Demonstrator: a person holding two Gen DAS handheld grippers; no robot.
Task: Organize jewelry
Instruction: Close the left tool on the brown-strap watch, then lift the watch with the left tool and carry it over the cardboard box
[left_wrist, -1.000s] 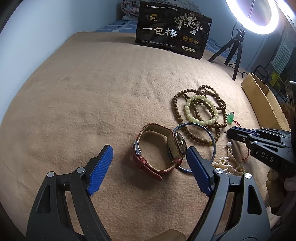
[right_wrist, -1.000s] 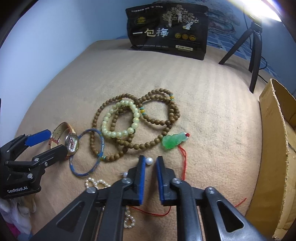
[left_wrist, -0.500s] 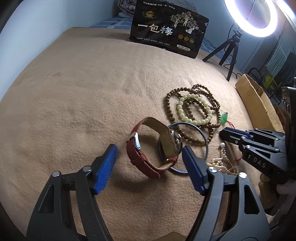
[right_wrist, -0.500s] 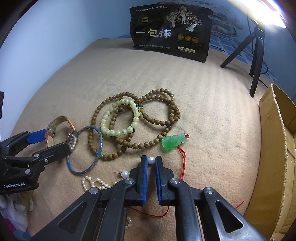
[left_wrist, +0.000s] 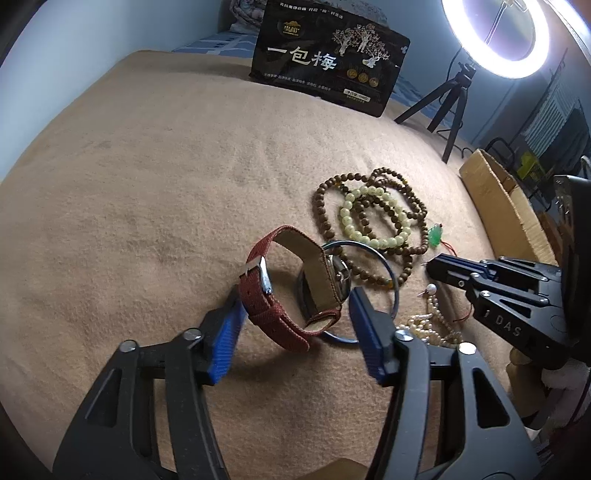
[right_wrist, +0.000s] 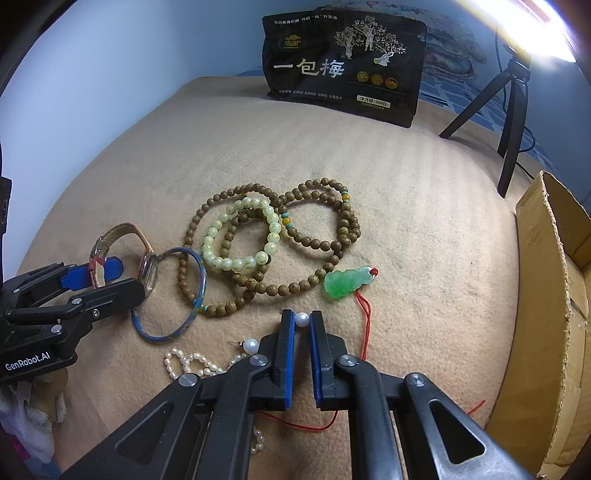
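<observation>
A red-strapped watch (left_wrist: 291, 291) stands on its side on the tan blanket, between the blue pads of my left gripper (left_wrist: 295, 299). Its jaws are closing around the watch; a gap still shows at the right pad. The right wrist view has the same gripper (right_wrist: 127, 277) at the watch (right_wrist: 122, 254). My right gripper (right_wrist: 302, 325) is shut on a white pearl earring (right_wrist: 302, 319) at its tips. Beside it lie a second pearl stud (right_wrist: 252, 346), a pearl strand (right_wrist: 188, 363), a blue bangle (right_wrist: 173, 295), brown wooden beads (right_wrist: 332, 243), a pale green bracelet (right_wrist: 218, 258) and a green jade pendant (right_wrist: 345, 282).
A black snack bag (right_wrist: 343, 66) stands at the blanket's far edge. A cardboard box (right_wrist: 546, 295) lines the right side. Behind it stand a tripod (right_wrist: 513, 122) and a ring light (left_wrist: 498, 33). A wide stretch of bare blanket (left_wrist: 147, 184) lies to the left.
The left gripper's jaws have narrowed around the watch, which now sits closer between the pads. The right gripper has stayed put, shut on the pearl.
</observation>
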